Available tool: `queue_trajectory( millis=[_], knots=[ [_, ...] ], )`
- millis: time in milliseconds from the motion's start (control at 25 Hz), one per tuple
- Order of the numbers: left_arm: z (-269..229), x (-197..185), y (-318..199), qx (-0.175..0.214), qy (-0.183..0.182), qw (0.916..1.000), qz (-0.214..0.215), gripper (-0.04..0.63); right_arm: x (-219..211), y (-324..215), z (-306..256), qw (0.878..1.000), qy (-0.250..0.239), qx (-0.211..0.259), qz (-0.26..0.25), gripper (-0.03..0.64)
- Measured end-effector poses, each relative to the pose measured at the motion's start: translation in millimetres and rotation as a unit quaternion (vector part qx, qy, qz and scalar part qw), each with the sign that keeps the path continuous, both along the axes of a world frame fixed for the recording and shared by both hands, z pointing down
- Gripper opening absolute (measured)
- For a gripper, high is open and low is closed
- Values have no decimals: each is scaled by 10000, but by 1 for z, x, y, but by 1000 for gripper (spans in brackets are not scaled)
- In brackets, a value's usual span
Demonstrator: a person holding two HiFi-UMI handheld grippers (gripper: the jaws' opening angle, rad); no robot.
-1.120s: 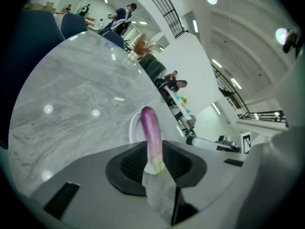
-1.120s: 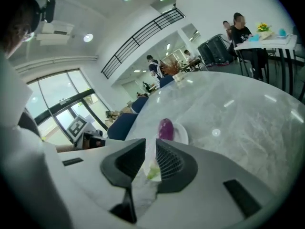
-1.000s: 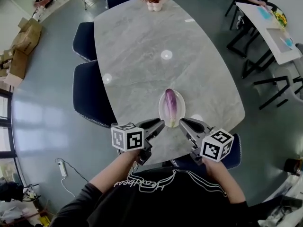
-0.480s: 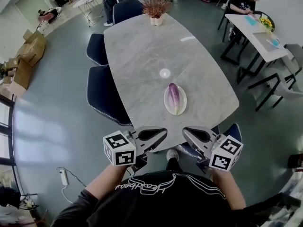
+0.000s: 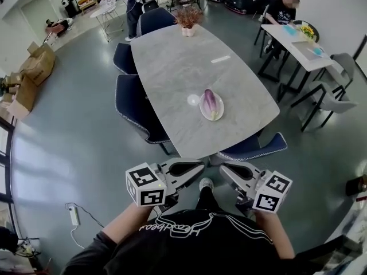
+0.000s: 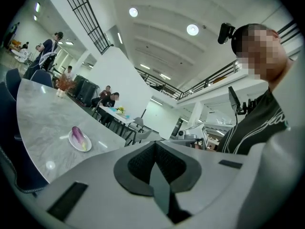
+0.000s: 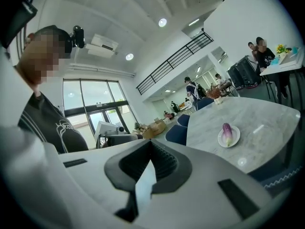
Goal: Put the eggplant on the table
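A purple eggplant [image 5: 210,101] lies on a white plate [image 5: 202,110] near the front end of the grey marble table [image 5: 172,67]. Both grippers hang close to my body, well short of the table and over the floor. The left gripper [image 5: 200,168] is shut with nothing in it, and so is the right gripper [image 5: 222,169]. In the left gripper view the eggplant [image 6: 77,133] and its plate [image 6: 82,143] show small and far off, beyond the left gripper [image 6: 155,149]. The right gripper view likewise has the eggplant [image 7: 227,130] distant past the right gripper [image 7: 150,147].
Dark blue chairs [image 5: 135,105] line the table's left side, and one [image 5: 252,146] stands at its front corner. A potted plant [image 5: 187,19] sits at the far end. A second table [image 5: 298,44] with a seated person is at right. Cardboard boxes [image 5: 31,67] stand left.
Over the last second I have backed away from the table. Both shut grippers, close to the plate before, are now over the floor, and the eggplant looks smaller and farther.
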State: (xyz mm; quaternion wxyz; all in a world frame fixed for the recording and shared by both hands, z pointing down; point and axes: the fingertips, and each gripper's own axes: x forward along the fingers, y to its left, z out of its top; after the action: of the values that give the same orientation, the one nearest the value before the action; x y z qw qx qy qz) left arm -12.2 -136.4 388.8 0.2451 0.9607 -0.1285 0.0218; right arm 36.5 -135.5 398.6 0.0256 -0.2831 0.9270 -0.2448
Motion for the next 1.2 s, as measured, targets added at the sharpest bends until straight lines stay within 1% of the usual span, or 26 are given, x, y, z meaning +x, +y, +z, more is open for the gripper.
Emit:
queue_trajectory(
  millis=[80, 160, 320, 520, 600, 680, 800, 960, 1080, 1200],
  knots=[
    [-8, -6, 18, -15, 155, 9999, -2, 8, -6, 22, 0, 10000, 78, -16, -21, 6],
    [-16, -10, 34, 46, 229, 9997, 14, 8, -9, 39, -4, 9999, 113, -8, -3, 6],
    [-23, -11, 56, 251, 226, 9994, 84, 8, -9, 62, -9, 9999, 150, 13, 73, 6],
    [-21, -20, 72, 273, 211, 9994, 98, 8, -13, 80, -6, 9999, 24, -33, 96, 6],
    [-24, -19, 74, 278, 212, 9993, 106, 8, -13, 83, -8, 10000, 28, -19, 80, 6],
    [-28, -16, 76, 368, 190, 9990, 159, 8, -12, 83, -10, 10000, 40, 6, 53, 6],
    [-31, -16, 76, 475, 185, 9984, 234, 8, -13, 80, -13, 10000, -74, -6, 44, 6],
    [-29, -16, 72, 447, 203, 9985, 222, 8, -12, 76, -13, 10000, -40, 56, 69, 6],
    [-26, -18, 71, 428, 148, 9988, 192, 8, -15, 76, -11, 10000, -37, 49, -11, 6],
    [-26, -20, 72, 363, 191, 9990, 160, 8, -19, 78, -10, 9999, -60, 41, -81, 6]
  ],
)
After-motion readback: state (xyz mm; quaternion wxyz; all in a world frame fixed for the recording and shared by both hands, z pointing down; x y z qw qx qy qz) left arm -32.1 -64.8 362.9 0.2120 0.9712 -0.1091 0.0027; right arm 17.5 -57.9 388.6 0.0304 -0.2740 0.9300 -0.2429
